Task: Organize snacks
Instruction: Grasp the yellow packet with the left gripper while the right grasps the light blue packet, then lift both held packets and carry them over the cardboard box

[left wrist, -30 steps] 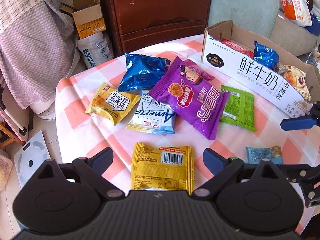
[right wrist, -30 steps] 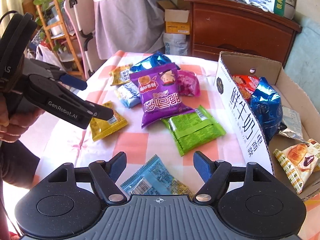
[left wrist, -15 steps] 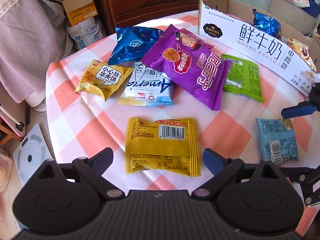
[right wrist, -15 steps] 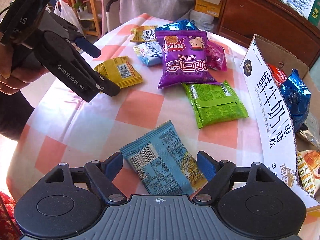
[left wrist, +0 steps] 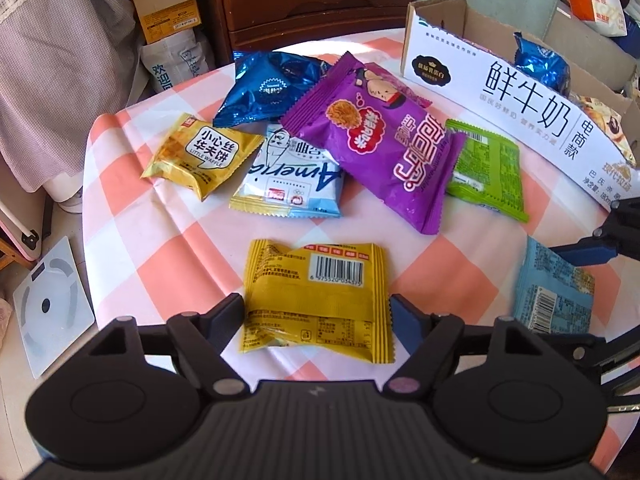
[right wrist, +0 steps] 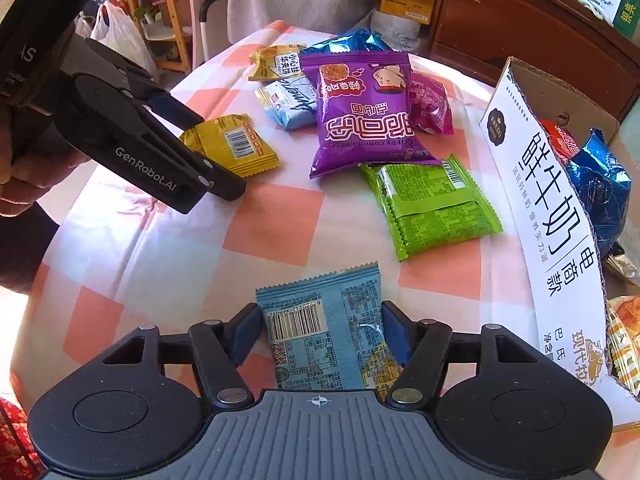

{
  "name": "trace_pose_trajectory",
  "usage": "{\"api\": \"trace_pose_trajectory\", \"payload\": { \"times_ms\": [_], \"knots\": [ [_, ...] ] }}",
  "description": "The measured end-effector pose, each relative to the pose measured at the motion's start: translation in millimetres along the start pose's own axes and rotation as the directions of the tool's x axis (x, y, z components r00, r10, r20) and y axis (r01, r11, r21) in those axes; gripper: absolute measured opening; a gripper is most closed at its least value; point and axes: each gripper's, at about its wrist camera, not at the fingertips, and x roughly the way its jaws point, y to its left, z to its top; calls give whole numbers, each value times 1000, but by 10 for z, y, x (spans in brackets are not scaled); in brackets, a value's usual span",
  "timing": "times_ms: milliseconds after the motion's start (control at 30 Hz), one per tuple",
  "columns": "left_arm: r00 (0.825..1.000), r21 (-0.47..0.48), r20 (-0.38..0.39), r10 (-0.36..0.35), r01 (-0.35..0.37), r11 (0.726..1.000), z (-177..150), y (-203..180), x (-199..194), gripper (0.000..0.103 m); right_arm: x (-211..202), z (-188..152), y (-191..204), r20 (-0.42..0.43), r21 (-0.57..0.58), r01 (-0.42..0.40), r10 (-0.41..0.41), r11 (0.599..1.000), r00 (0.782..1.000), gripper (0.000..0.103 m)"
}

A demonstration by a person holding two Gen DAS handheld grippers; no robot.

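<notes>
Closing left claw [left wrist: 316, 316] straddling yellow packet [left wrist: 314, 300]

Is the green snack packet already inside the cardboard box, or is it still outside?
Outside. The green snack packet lies flat on the checked tablecloth, beside the cardboard box.

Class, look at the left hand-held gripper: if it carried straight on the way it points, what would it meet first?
Most likely the yellow snack packet, lying between the closing jaws of the left hand-held gripper, with the checked tablecloth beneath it.
</notes>
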Motion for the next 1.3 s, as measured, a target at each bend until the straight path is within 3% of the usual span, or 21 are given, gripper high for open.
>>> {"api": "trace_pose_trajectory", "payload": {
  "times_ms": [133,267,933,1300],
  "knots": [
    [1000,2,19,3,-3,1000,3,-38,-25,64,-13,37,-47,9,56,13,-14,998,1000,54],
    [999,8,31,10,-11,1000,5,-80,-33,61,-44,81,-70,38,94,23,-26,995,999,54],
    [995,-26,100,26,-23,999,32,-93,-205,60,-193,285,-200,128,241,31,-63,970,990,54],
    [980,-33,190,64,-59,998,179,-179,-383,60,-311,387,-260,186,278,41,-96,960,978,54]
  ]
}}
